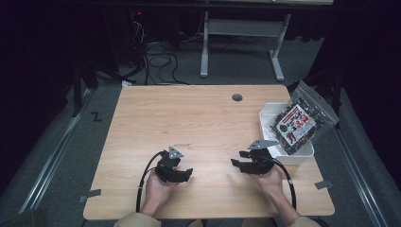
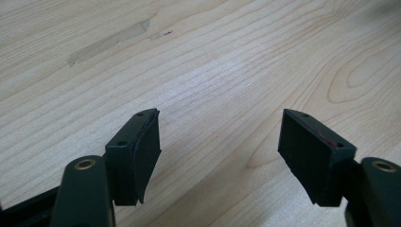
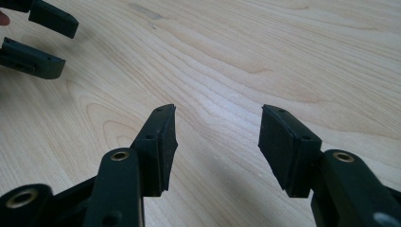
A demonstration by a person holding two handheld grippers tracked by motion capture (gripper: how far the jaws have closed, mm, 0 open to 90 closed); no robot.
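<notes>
Left gripper (image 1: 182, 174): is being held in the person's left hand (image 1: 158, 187) at about 7 o'clock on the table; its jaws are being kept spread, with bare wood between them in the left gripper view (image 2: 220, 158).
Right gripper (image 1: 241, 163): is being held in the right hand (image 1: 272, 182) at about 5 o'clock; its jaws are being kept spread with nothing between them in the right gripper view (image 3: 217, 142), and they are being pointed toward the left gripper.
Snack bag (image 1: 297, 124): is being carried tilted by the white tray (image 1: 295, 156), at about 3 o'clock on the table, just beside the right gripper and untouched by either gripper.
White tray: is being rested at the table's right edge.
Table (image 1: 198, 123): a light wooden top, with a round hole (image 1: 237, 97) being shown at about 12 o'clock.
Grippers together: are being held near each other, apart, jaws facing.
</notes>
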